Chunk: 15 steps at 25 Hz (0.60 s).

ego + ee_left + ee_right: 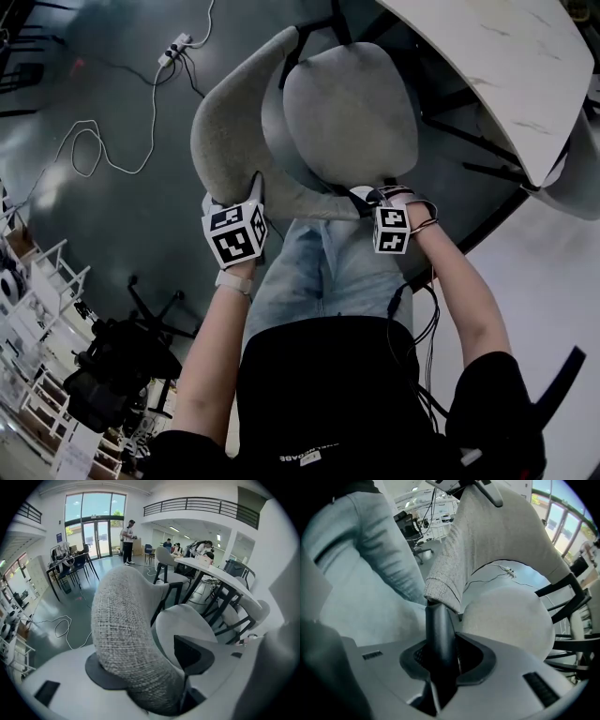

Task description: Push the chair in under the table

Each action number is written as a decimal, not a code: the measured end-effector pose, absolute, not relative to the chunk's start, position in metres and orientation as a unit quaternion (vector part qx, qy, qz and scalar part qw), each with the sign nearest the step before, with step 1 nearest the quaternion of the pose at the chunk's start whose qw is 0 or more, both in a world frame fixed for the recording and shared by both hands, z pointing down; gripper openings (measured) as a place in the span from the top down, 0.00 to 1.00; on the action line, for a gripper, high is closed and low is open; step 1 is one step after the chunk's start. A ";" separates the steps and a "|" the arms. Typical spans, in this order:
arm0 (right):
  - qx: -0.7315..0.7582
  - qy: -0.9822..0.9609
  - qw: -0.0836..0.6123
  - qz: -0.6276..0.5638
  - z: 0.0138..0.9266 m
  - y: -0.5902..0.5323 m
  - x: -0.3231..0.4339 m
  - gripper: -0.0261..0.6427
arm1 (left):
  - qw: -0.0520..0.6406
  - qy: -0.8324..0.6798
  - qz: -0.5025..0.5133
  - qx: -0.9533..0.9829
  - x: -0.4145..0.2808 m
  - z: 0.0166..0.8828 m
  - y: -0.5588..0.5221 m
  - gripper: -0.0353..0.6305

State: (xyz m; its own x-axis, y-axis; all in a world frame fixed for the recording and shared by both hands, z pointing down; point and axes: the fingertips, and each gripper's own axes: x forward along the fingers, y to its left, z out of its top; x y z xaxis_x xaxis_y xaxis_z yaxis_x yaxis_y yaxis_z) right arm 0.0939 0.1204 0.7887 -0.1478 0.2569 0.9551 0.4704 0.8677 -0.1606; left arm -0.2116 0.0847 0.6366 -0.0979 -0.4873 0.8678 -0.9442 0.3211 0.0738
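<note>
Chair [349, 103] is sitting mostly outside table [525, 66], push remaining; right gripper [367, 195] clamping backrest [225, 122], left gripper [254, 185] straddling it unclenched.

Chair [347, 112] and cable [103, 155] on grey floor [141, 225]

Both arms reach forward, grippers pitched steeply down. Left gripper [253, 189] jaws stand apart. Right gripper [373, 195] jaws clamp the chair frame [438, 630].

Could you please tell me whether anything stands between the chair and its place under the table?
Nothing loose shows between chair and table. Only black legs under it stand just beyond the seat, and a second chair sits off to the right.
</note>
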 end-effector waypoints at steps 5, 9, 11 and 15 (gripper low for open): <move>-0.268 -0.737 0.612 -0.103 0.788 0.103 0.127 0.83 | 0.423 -0.664 0.285 0.546 -0.176 0.638 0.088 0.47; -0.294 -0.720 0.618 -0.115 0.786 0.095 0.145 0.85 | 0.430 -0.642 0.283 0.568 -0.156 0.637 0.091 0.44; -0.294 -0.719 0.618 -0.122 0.786 0.094 0.148 0.85 | 0.435 -0.635 0.281 0.573 -0.152 0.636 0.092 0.42; -0.250 -0.733 0.630 -0.057 0.781 0.091 0.144 0.76 | 0.462 -0.593 0.303 0.586 -0.149 0.633 0.100 0.37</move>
State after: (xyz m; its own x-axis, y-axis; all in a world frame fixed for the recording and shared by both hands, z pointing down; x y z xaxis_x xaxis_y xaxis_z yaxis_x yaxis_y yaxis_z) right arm 0.1436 0.0911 0.7813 -0.0814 0.2953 0.9519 0.4390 0.8681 -0.2317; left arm -0.1488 0.1003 0.6333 0.1137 -0.4147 0.9028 -0.9745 0.1304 0.1826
